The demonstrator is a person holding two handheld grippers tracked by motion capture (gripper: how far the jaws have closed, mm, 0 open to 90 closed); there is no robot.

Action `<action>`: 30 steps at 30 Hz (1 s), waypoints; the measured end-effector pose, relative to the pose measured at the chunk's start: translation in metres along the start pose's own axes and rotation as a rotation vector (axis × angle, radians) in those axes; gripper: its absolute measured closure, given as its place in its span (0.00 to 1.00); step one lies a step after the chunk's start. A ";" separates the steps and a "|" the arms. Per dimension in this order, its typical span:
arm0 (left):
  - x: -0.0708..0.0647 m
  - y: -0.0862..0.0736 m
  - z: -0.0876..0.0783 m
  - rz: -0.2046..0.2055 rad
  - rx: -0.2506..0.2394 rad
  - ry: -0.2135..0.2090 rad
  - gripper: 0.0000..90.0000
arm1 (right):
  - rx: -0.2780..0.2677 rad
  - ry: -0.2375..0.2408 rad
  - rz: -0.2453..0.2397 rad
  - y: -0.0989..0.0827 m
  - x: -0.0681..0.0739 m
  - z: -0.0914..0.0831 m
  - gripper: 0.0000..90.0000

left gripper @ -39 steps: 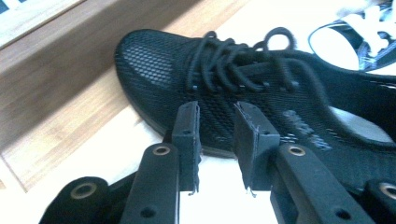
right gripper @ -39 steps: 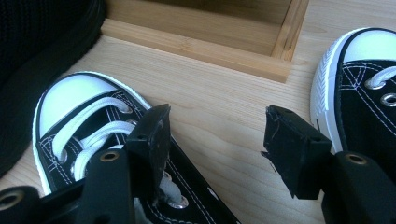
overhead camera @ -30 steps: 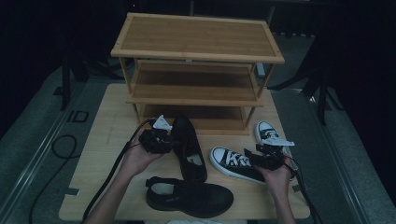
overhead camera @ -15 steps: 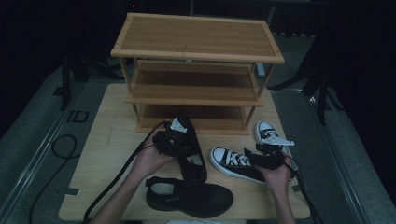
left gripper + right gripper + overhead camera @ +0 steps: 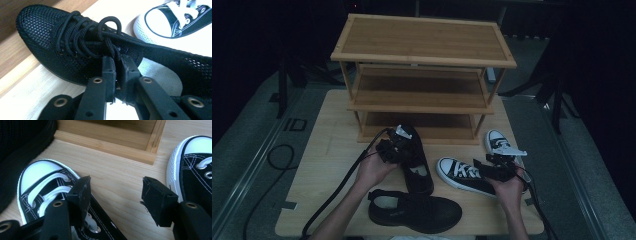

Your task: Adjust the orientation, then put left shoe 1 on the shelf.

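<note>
In the left gripper view, the black mesh shoe (image 5: 75,45) is cut off by the right edge, so its heel cannot be seen. Whether the fingers (image 5: 108,68) pinch its collar or only a lace is hard to tell, because the contact place is hidden behind them. The sneaker (image 5: 180,17) at the top right is cut off by the upper and right edges. In the right gripper view, the left finger (image 5: 80,195) covers part of the near sneaker (image 5: 42,180), and the second sneaker (image 5: 192,167) runs out at the right edge. In the high view, the rack (image 5: 424,60) hides the back of the counter (image 5: 327,150), and the lowest shelf is too dark to read.
</note>
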State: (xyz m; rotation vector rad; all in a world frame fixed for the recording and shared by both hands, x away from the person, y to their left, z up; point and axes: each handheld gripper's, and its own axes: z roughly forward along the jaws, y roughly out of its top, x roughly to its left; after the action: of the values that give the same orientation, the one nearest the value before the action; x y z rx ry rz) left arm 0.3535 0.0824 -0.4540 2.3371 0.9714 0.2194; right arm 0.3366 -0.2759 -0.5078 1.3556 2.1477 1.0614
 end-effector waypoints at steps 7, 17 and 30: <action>0.006 0.001 -0.004 -0.015 -0.007 0.040 0.96 | 0.000 0.000 0.000 0.000 0.000 0.000 0.45; 0.017 0.001 -0.006 -0.035 -0.035 0.091 0.96 | 0.000 0.001 0.001 0.000 0.000 0.000 0.45; 0.031 0.004 -0.008 -0.082 -0.064 0.154 0.96 | -0.001 0.002 -0.002 0.001 0.000 0.000 0.45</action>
State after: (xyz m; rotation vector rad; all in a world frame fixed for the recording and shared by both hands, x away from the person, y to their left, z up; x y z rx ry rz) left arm 0.3753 0.1056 -0.4478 2.2427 1.1151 0.3971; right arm 0.3374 -0.2760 -0.5076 1.3517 2.1492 1.0629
